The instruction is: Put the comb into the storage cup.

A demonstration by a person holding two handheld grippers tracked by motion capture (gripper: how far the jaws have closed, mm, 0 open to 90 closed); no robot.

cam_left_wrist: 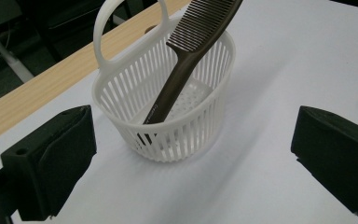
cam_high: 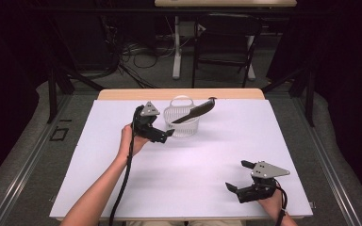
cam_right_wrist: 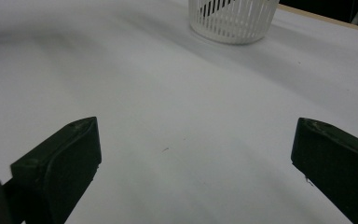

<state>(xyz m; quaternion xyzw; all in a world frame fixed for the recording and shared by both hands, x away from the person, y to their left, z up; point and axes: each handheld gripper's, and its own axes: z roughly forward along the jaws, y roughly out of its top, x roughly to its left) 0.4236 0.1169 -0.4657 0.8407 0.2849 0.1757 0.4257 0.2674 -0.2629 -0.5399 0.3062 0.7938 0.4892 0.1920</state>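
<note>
A white slatted basket (cam_high: pixel 182 123) with a loop handle stands at the back middle of the white table (cam_high: pixel 217 150). A dark brown comb (cam_high: pixel 195 111) leans in it, handle down and teeth sticking out over the right rim. My left gripper (cam_high: pixel 158 125) is just left of the basket, open and holding nothing. In the left gripper view the basket (cam_left_wrist: pixel 168 112) and comb (cam_left_wrist: pixel 186 60) sit ahead between the wide jaws of the gripper (cam_left_wrist: pixel 193 121). My right gripper (cam_high: pixel 238 175) rests open near the front right edge. In the right gripper view it (cam_right_wrist: pixel 196 128) is over bare table, the basket (cam_right_wrist: pixel 233 18) far ahead.
A wooden strip (cam_high: pixel 179 94) borders the table's far edge. Beyond it stand a dark folding chair (cam_high: pixel 224 44), a desk leg (cam_high: pixel 176 47) and tangled cables (cam_high: pixel 136 56) on the floor. Metal rails (cam_high: pixel 23 155) flank the table.
</note>
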